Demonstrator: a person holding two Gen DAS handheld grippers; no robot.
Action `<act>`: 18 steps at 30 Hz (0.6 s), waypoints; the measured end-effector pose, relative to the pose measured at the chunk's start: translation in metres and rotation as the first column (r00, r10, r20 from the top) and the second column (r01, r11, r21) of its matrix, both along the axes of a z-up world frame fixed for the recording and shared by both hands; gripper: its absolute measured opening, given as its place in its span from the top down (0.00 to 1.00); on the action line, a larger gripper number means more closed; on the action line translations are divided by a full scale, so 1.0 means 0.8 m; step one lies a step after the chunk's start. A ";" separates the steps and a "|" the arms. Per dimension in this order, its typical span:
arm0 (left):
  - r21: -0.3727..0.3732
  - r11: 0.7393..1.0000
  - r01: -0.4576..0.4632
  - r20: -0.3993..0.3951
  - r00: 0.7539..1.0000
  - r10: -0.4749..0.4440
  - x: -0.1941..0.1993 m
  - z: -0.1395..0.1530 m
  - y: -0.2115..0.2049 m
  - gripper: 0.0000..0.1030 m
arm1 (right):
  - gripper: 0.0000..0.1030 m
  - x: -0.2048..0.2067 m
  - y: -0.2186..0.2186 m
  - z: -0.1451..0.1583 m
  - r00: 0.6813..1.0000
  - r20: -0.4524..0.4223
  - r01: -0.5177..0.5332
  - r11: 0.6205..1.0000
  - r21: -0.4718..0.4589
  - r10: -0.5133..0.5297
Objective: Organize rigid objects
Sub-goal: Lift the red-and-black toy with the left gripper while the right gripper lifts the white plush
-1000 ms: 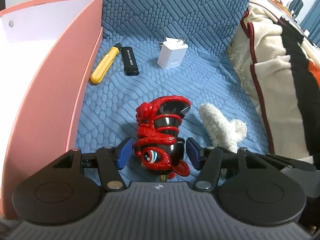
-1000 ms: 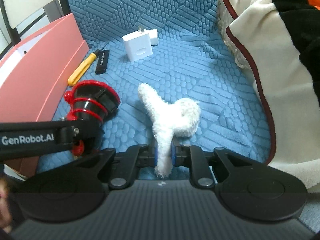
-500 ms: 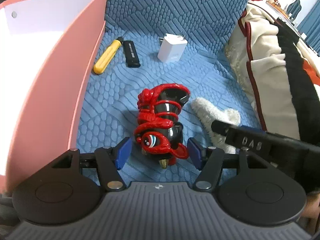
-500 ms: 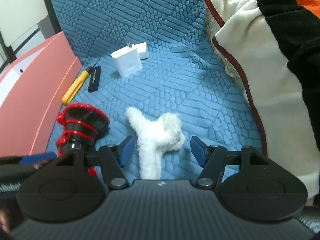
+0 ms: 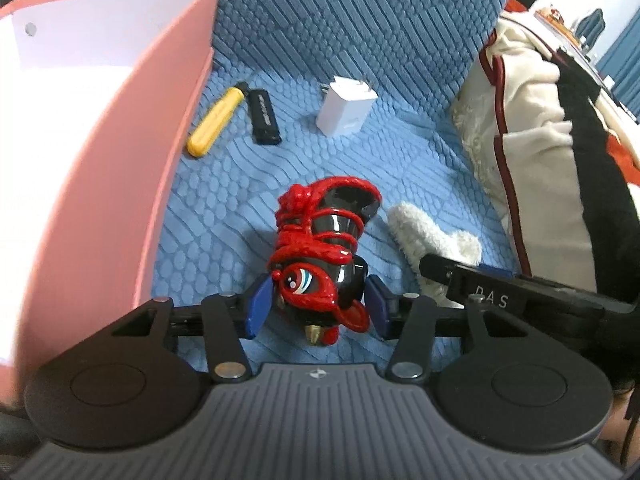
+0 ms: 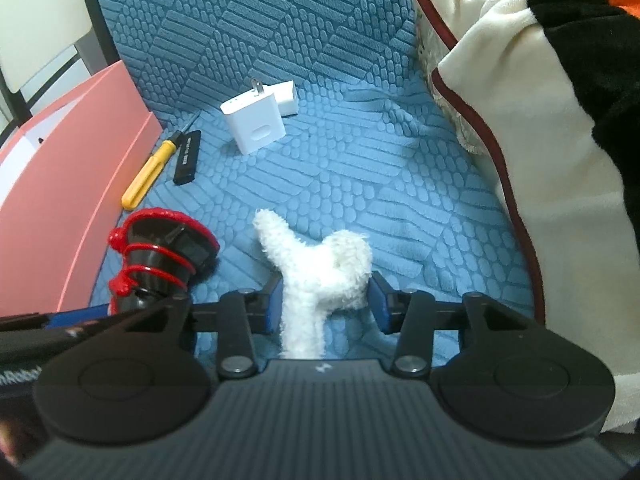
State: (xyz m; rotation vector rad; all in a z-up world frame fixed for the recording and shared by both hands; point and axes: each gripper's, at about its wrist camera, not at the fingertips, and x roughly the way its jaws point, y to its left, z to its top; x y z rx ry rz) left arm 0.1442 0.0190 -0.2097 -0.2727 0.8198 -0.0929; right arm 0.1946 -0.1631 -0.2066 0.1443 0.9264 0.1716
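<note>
A red and black figurine [image 5: 320,248] lies on the blue sofa seat. My left gripper [image 5: 318,306] straddles its lower end; the jaws are closing and both blue pads touch its sides. The figurine [image 6: 160,256] also shows at the left of the right wrist view. A white plush piece [image 6: 320,264] lies between the pads of my right gripper [image 6: 326,306], whose jaws are closing with the pads just at the fluff. In the left wrist view the plush [image 5: 424,232] sits right of the figurine, partly behind the right gripper's black arm.
A tall pink box [image 5: 120,160] stands open at the left. Further back lie a yellow screwdriver [image 5: 214,122], a black stick [image 5: 264,118] and a white charger [image 5: 346,112]. A cream, black and orange blanket [image 5: 540,140] fills the right side.
The right gripper let go of the plush's thin end, opened wide, then narrowed around its thicker body. The left jaws closed in onto the figurine. The right gripper's arm came into the left view.
</note>
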 end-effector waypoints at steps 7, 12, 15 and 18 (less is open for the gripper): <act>-0.042 0.999 -0.013 0.080 0.997 0.017 -0.009 0.030 0.016 0.53 | 0.54 0.001 0.000 0.000 1.000 -0.004 0.007 1.000 0.011 -0.007; -0.068 0.998 -0.013 0.095 0.995 0.020 -0.007 0.039 0.020 0.59 | 0.54 0.001 0.000 -0.001 1.000 -0.001 0.006 1.000 0.007 -0.006; -0.066 0.998 -0.009 0.105 0.994 0.016 -0.002 0.040 0.019 0.59 | 0.54 0.001 0.001 -0.001 1.000 0.000 0.003 1.000 0.004 -0.003; -0.060 0.998 -0.009 0.117 0.993 0.016 0.006 0.043 0.017 0.59 | 0.54 0.002 0.000 -0.001 1.000 -0.001 0.007 1.000 0.011 -0.007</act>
